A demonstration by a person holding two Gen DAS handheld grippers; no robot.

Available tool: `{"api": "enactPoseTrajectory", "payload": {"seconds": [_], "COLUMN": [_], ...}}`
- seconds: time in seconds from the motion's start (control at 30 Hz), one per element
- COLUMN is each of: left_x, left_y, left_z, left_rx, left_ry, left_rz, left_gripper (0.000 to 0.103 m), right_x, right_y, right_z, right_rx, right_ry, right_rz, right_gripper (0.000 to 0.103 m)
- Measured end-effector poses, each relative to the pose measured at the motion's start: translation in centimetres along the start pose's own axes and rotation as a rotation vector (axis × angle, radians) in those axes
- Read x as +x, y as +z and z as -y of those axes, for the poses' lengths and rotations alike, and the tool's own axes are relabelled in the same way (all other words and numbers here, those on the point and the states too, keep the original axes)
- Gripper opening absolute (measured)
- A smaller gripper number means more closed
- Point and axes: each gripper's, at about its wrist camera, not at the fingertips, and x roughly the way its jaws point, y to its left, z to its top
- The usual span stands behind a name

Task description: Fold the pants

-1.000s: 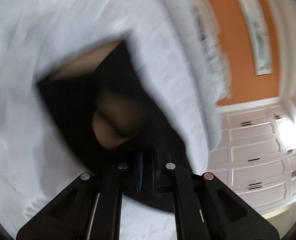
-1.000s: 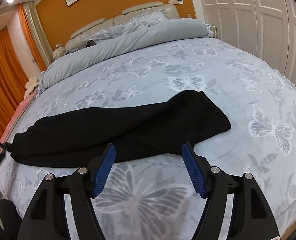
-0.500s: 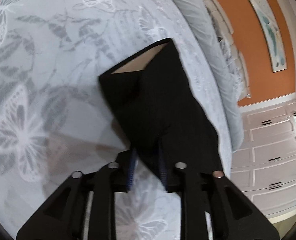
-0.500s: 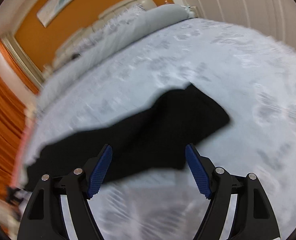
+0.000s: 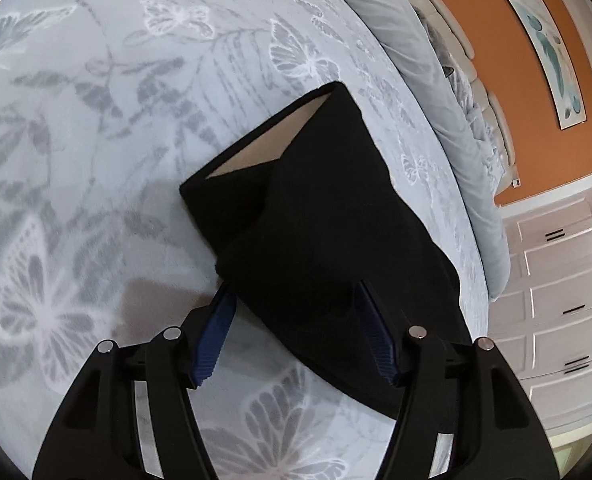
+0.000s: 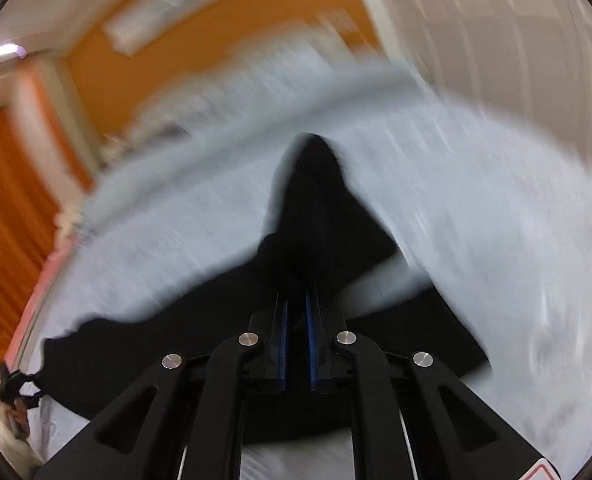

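Both working mid-fold: left gripper opening off the pants, right gripper closing on black cloth, needing a clean carry-over next.

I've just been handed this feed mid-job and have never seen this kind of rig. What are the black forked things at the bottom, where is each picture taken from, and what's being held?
There is no robot arm: a person holds a two-finger tool in each hand, with a camera on each looking along its fingers.

The sharp picture is from the left hand-held gripper. Its blue-padded jaws are opening around one end of the black pants, which lie on a bedspread printed with butterflies.

The blurred picture is from the right hand-held gripper. Its jaws are pinched nearly together on a fold of the same pants, which looks pulled up into a peak.
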Motion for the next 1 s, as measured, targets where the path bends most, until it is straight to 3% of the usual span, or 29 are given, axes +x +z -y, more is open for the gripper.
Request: {"api": "enactPoseTrajectory", "payload": {"seconds": [0.07,0.1,0.13,0.2,0.23,0.27,0.33,0.43,0.5,0.53,0.6,0.63,0.67,0.8,0.87,0.9,0.97,1.0], "left_x": [0.0,-0.1,-0.3,-0.9,-1.3,-1.8,-2.4,-2.0,-1.3,-1.0,-0.3,-0.2,-0.6,-4.9,-6.1,-4.9,-1.8,-0.9], "left_y": [-0.1,-0.2,-0.4,-0.7,-0.9,-1.1,-1.4,-1.4,-1.1,-1.0,-0.3,0.0,0.6,1.5,1.7,1.9,1.9,1.3], "left_z": [-0.3,-0.3,-0.3,-0.2,-0.3,-0.3,-0.5,-1.6,-2.1,-2.1,-1.8,-1.4,-0.6,3.5,4.5,3.5,-0.3,-2.0], "left_rx": [-0.012,-0.014,-0.017,-0.008,-0.003,0.0,-0.017,-0.097,-0.135,-0.143,-0.135,-0.132,-0.107,0.052,0.142,0.137,0.018,-0.037], "left_ry": [-0.01,-0.013,-0.017,-0.02,-0.032,-0.053,-0.081,-0.142,-0.177,-0.187,-0.175,-0.173,-0.173,-0.194,-0.107,-0.025,0.027,0.004], "left_rz": [0.012,0.018,0.018,0.009,0.011,0.017,0.029,0.013,0.002,-0.012,-0.04,-0.047,-0.045,0.044,0.101,0.077,-0.042,-0.074], "left_gripper": [0.06,0.06,0.06,0.06,0.061,0.065,0.075,0.074,0.064,0.047,0.037,0.019,0.011,0.01,0.007,0.009,0.009,0.009], "right_x": [3.0,3.4,2.6,1.3,0.6,-0.1,-0.7,-1.6,-2.7,-2.8,-3.5,-3.7,-3.9,-5.5,-5.6,-5.2,-4.0,-3.4], "right_y": [-2.5,-3.8,-4.3,-4.8,-4.9,-5.0,-4.8,-4.6,-5.9,-6.1,-6.7,-6.8,-6.9,-6.9,-7.1,-7.2,-7.7,-8.0], "right_z": [3.9,4.8,5.1,5.1,4.8,4.4,4.0,3.5,2.9,2.4,1.5,0.9,0.3,-2.3,-3.4,-3.7,-3.8,-3.5], "right_rx": [0.077,0.088,0.105,0.135,0.135,0.122,0.114,0.128,0.139,0.14,0.124,0.105,0.09,0.053,0.002,-0.021,-0.04,-0.027], "right_ry": [-0.09,-0.073,-0.046,-0.009,0.005,-0.003,-0.001,0.027,0.046,0.05,0.044,0.036,0.029,0.05,0.032,0.008,-0.05,-0.057], "right_rz": [-0.116,-0.127,-0.085,-0.049,-0.031,-0.008,-0.001,0.026,0.033,0.035,0.041,0.044,0.046,0.074,0.075,0.064,0.019,-0.009], "right_gripper": [0.007,0.007,0.011,0.036,0.056,0.06,0.06,0.06,0.06,0.06,0.06,0.06,0.06,0.06,0.066,0.067,0.067,0.067]}}
